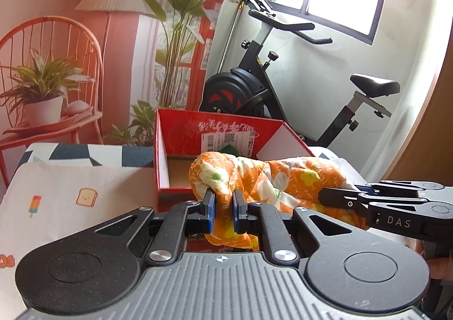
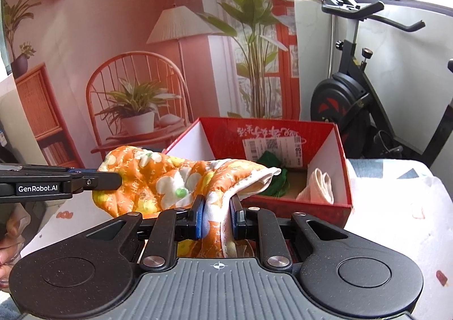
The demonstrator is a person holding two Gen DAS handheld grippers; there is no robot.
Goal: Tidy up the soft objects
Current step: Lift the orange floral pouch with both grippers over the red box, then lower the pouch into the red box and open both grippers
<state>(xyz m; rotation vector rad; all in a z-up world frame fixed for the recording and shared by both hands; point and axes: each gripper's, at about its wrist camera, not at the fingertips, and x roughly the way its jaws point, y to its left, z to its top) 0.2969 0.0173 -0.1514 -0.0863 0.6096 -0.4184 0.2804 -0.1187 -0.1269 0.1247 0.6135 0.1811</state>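
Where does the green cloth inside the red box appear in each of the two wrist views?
Left wrist view: only a small part of the green cloth shows, centre, behind the orange floral cloth.
Right wrist view: right of centre, inside the box, left of the white cloth; green cloth.
Shared landmark: the shipping label on the red box.

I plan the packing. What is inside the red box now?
Inside the red box: a green cloth and a folded white cloth. The orange floral cloth hides the left part.

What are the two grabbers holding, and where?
Both hold one orange flowered cloth: the left hand-held gripper pinches its left end, the right hand-held gripper its right end.
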